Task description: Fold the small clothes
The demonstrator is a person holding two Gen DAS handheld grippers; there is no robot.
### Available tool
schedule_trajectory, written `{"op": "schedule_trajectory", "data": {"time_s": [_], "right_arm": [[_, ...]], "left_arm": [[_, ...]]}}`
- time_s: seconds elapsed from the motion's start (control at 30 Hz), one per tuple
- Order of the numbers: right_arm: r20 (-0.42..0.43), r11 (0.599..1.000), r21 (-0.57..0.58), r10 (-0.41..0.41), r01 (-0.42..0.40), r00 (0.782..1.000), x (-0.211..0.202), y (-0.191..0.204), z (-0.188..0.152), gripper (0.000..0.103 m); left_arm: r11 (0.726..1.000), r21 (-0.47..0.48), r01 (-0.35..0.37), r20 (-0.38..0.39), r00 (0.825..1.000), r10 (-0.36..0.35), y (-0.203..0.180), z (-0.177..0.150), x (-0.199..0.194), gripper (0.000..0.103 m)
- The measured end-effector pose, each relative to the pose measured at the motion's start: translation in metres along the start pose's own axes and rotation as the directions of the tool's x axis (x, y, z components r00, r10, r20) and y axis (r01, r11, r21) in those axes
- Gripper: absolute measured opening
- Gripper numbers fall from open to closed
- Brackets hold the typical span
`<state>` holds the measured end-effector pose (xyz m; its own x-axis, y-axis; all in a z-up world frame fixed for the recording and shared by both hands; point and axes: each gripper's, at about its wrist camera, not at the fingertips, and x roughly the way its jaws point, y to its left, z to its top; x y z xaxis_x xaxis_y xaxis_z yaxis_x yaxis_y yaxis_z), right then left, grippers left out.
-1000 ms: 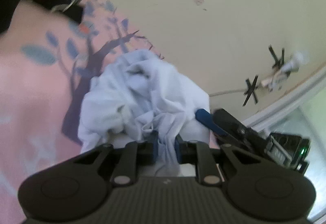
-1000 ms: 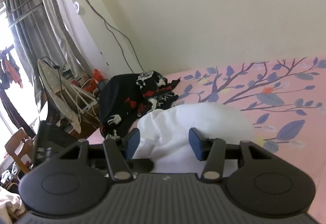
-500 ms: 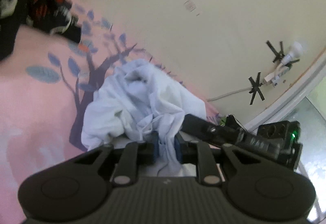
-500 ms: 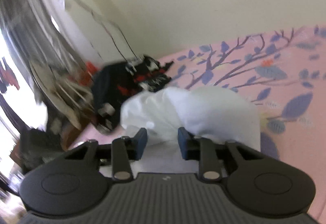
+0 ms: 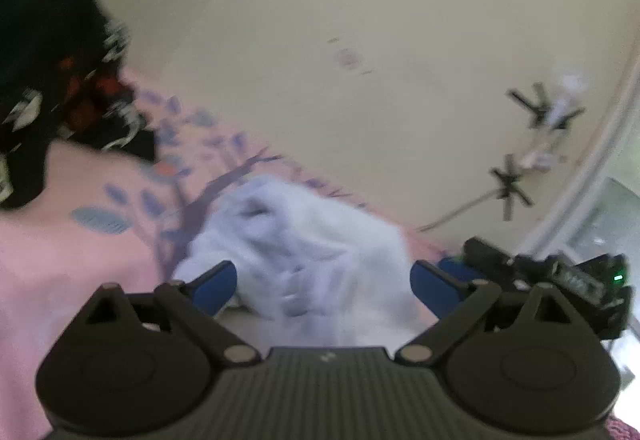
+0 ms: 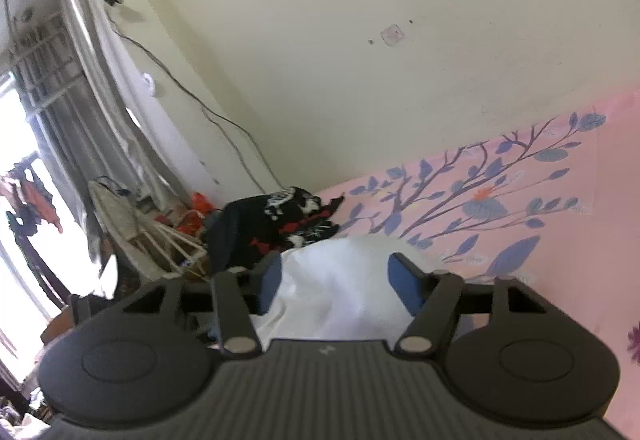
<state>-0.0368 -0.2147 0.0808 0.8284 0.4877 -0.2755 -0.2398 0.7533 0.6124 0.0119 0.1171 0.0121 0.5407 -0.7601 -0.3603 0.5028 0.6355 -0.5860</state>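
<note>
Across both views a pink bed sheet [image 6: 560,280] w/ blue branch-and-leaf print is seen, backed by a cream wall [image 6: 360,40]. Near the bed's far end a black garment [image 6: 280,224] w/ red and white pattern is piled; in left wrist view it sits at upper left [image 5: 48,80], well apart from the white garment. Curtains [image 6: 100,120] and a bright window are seen at left of right wrist view, w/ a cable running down the wall.

White garment [image 5: 312,252] is lying crumpled on the sheet, approx. centre of bed, blurred in left view; in right view [image 6: 332,292] it looks smoother, bunched into a mound.

Left gripper [image 5: 324,280]: jaws are spread wide, blue pads either side of the cloth, nothing pinched; contact w/ cloth can't be told due to blur. Right gripper [image 6: 340,280]: jaws also spread, cloth lying between the pads, not clamped. In left view the right gripper [image 5: 560,280] is seen at right edge, just beside the white garment, green LED lit.
</note>
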Motion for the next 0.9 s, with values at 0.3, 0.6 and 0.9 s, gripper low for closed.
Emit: {"op": "schedule_trajectory", "data": {"time_s": [0.3, 0.6, 0.9], "right_arm": [[-0.139, 0.985, -0.123, -0.141, 0.125, 0.980, 0.070, -0.001, -0.008, 0.045], [-0.046, 0.934, -0.308, -0.206, 0.183, 0.977, 0.052, 0.034, -0.020, 0.055], [-0.213, 0.935, -0.354, -0.097, 0.016, 0.972, 0.096, 0.067, -0.023, 0.017]], "left_arm": [[0.994, -0.021, -0.108, -0.056, 0.993, 0.107, 0.014, 0.000, 0.017, 0.095], [0.991, 0.109, -0.082, 0.026, 0.997, 0.079, -0.013, -0.007, 0.004, 0.103], [0.998, -0.054, 0.027, 0.132, 0.991, -0.020, 0.018, -0.007, -0.037, 0.103]]}}
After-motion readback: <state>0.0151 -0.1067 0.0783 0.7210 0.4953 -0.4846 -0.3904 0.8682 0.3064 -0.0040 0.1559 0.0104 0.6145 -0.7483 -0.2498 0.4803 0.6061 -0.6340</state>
